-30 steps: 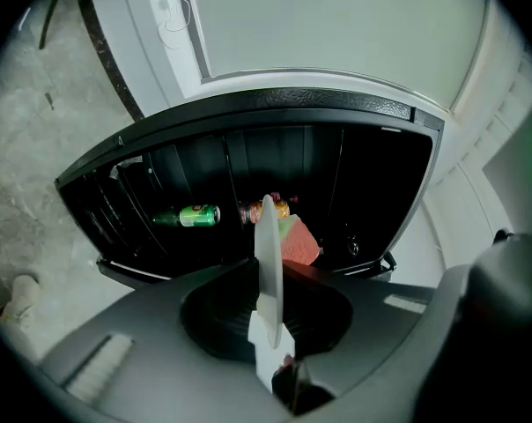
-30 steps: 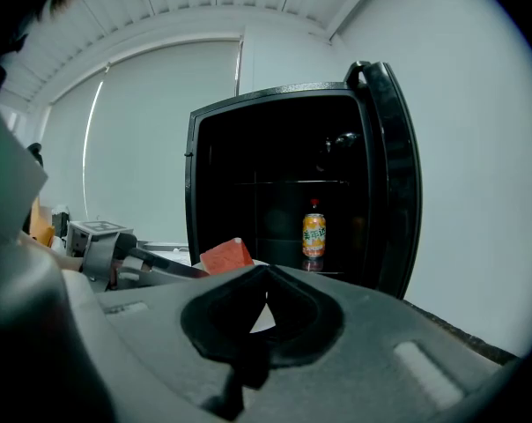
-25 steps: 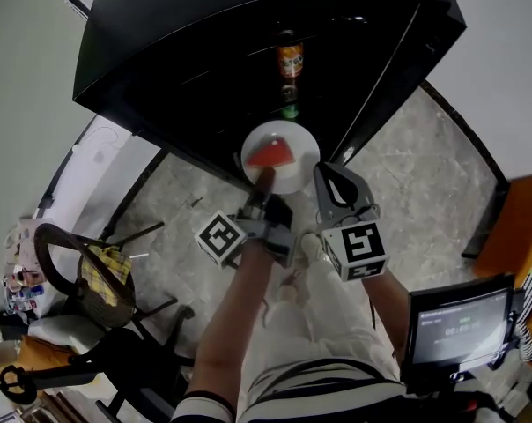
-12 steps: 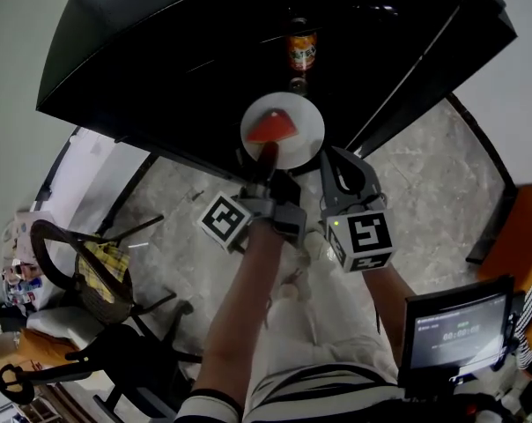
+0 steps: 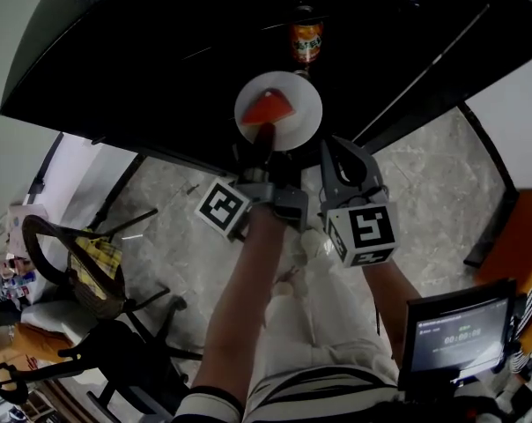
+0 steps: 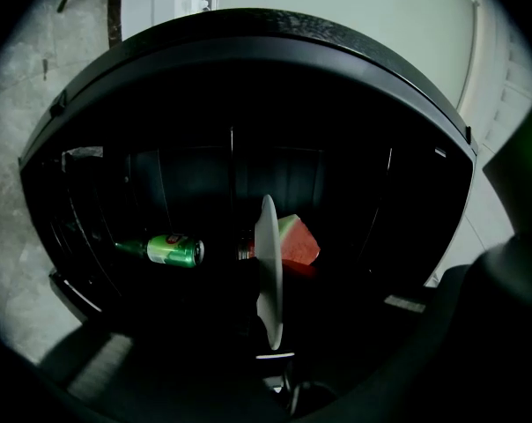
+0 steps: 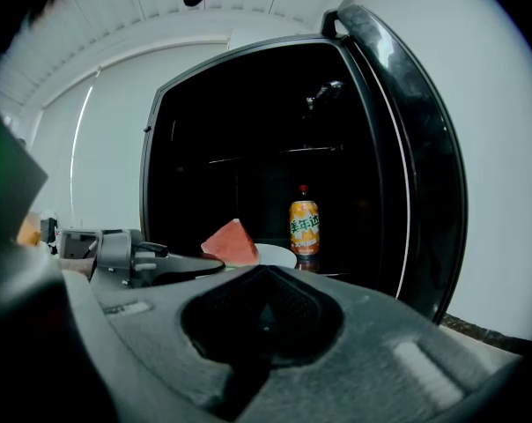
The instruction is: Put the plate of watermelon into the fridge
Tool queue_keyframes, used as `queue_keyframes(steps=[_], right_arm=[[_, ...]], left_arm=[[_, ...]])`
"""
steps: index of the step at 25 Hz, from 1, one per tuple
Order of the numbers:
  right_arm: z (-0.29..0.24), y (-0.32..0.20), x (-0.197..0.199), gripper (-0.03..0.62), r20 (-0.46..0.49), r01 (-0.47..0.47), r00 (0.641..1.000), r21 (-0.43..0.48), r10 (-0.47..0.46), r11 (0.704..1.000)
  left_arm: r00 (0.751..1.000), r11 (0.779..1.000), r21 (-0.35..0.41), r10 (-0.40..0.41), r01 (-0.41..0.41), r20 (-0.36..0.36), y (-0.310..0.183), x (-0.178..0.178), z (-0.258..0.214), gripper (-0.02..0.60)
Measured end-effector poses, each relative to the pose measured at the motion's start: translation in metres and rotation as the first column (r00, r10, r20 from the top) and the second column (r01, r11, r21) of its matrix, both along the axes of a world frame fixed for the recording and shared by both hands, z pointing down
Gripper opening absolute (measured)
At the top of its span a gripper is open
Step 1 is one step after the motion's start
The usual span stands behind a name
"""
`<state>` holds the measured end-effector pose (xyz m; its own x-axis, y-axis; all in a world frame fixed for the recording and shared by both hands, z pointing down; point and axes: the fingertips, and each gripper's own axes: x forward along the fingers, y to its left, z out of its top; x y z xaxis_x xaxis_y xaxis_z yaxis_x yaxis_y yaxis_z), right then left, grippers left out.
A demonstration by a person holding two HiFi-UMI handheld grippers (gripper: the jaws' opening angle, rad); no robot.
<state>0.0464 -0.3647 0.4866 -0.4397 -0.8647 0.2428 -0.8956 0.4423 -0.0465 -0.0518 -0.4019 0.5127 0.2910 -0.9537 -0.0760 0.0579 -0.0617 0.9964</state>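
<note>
A white plate (image 5: 296,123) carries a red watermelon wedge (image 5: 268,108). My left gripper (image 5: 264,141) is shut on the plate's near rim and holds it level at the mouth of the open black fridge (image 5: 160,60). In the left gripper view the plate (image 6: 268,271) is seen edge-on, with the watermelon (image 6: 298,241) on its right side. My right gripper (image 5: 336,152) hovers just right of the plate, shut and holding nothing. In the right gripper view the watermelon (image 7: 232,240) and the plate (image 7: 276,256) sit in front of the dark fridge interior.
An orange soda bottle (image 5: 306,39) stands on a fridge shelf behind the plate, and a green can (image 6: 174,250) lies there too. The fridge door (image 7: 407,174) stands open at the right. A chair (image 5: 81,271) is at the left and a monitor (image 5: 460,329) at the lower right.
Both grippers have moved forward toward the fridge, the left one carrying the plate of watermelon closer to the orange bottle. The grip on the plate is unchanged.
</note>
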Motion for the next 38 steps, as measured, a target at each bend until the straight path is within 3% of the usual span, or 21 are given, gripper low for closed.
queue_keyframes(steps=[20,33,38], right_arm=[[0.017,-0.028,-0.034,-0.002,0.014,0.098,0.995,0.017,-0.098,0.995],[0.034,-0.041,-0.045,-0.003,0.000,0.178,0.984,-0.024,-0.178,0.984],[0.035,-0.041,-0.055,-0.003,0.013,0.215,0.977,-0.028,-0.214,0.976]], left_arm=[[0.986,0.985,-0.046,-0.162,0.164,0.038,-0.029,-0.034,0.016,0.023],[0.988,0.991,-0.043,-0.120,0.125,0.098,-0.035,-0.031,0.023,0.032],[0.993,0.997,0.021,-0.071,0.069,0.098,-0.035,-0.023,0.007,0.114]])
